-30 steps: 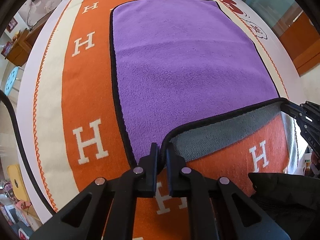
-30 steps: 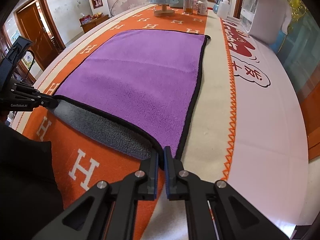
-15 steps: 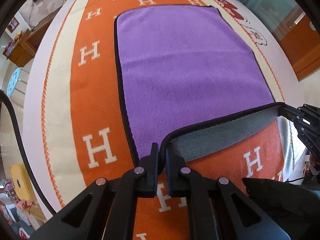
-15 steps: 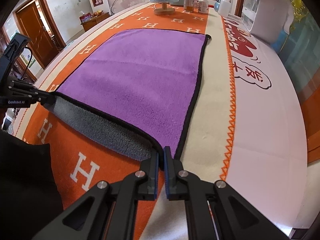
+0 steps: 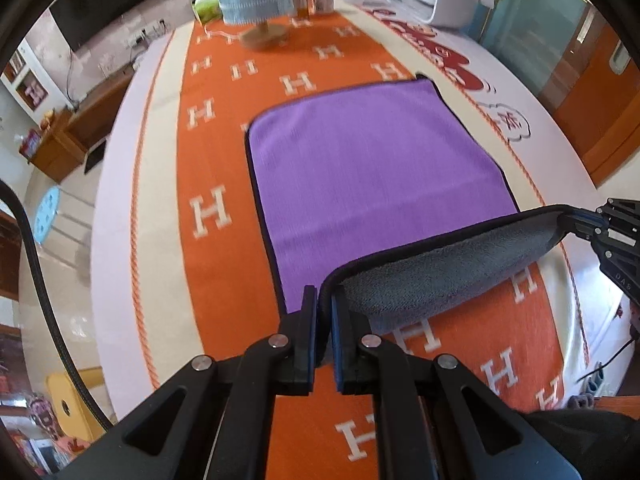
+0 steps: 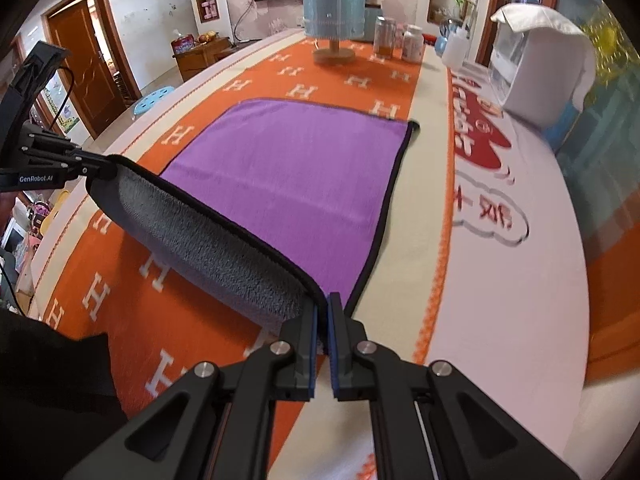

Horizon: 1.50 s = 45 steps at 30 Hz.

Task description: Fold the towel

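Note:
A purple towel (image 5: 368, 168) with a black hem and a grey underside (image 5: 436, 280) lies on the orange table cloth; it also shows in the right wrist view (image 6: 292, 172). My left gripper (image 5: 324, 300) is shut on the near left corner. My right gripper (image 6: 323, 308) is shut on the near right corner. Both corners are lifted off the table, so the near edge hangs between them with its grey side (image 6: 200, 248) showing. The far half lies flat. Each gripper shows in the other's view, the right one (image 5: 576, 224) and the left one (image 6: 96, 168).
The orange cloth with white H marks (image 5: 212, 212) covers the table. At the far end stand a blue lamp on a wooden base (image 6: 334, 20), jars (image 6: 386, 38), bottles (image 6: 456, 48) and a white appliance (image 6: 536, 76). A blue stool (image 6: 154, 100) stands left of the table.
Both grippers have risen with the towel's near corners. The near edge is higher off the table and more grey underside shows. The views now tilt up toward the far end.

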Tool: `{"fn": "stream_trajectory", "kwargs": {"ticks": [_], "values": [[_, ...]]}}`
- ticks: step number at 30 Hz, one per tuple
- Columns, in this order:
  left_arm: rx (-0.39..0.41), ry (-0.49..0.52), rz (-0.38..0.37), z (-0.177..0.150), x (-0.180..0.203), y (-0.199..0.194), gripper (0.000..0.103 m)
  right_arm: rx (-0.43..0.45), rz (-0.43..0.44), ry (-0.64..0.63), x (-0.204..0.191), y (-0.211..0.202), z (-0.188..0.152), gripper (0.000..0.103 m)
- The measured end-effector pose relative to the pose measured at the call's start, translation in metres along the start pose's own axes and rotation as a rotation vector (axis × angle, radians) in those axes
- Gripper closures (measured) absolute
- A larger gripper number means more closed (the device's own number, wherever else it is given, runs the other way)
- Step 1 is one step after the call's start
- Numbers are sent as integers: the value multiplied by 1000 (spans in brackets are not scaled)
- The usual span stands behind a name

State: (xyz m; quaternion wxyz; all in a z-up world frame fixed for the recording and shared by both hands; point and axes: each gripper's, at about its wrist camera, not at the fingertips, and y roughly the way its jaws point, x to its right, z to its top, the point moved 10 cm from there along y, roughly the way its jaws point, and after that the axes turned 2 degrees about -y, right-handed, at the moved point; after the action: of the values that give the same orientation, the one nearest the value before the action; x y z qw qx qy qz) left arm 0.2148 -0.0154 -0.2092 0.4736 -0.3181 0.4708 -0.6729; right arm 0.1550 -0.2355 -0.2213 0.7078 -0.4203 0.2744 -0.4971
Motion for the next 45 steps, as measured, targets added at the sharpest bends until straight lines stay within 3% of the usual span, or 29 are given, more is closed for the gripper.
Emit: {"fn": "stream_trajectory", "kwargs": {"ticks": [15, 23, 31, 45], "values": [[149, 23, 105, 92, -24, -17, 99, 154, -70, -71, 39, -5, 99, 99], [241, -58, 185, 129, -44, -4, 99, 272, -144, -94, 52, 2, 143, 99], [193, -145, 193, 139, -60, 44, 98, 323, -214, -93, 61, 38, 164, 99], [107, -198, 154, 148, -71, 107, 90, 270, -234, -47, 77, 99, 172, 92]]}}
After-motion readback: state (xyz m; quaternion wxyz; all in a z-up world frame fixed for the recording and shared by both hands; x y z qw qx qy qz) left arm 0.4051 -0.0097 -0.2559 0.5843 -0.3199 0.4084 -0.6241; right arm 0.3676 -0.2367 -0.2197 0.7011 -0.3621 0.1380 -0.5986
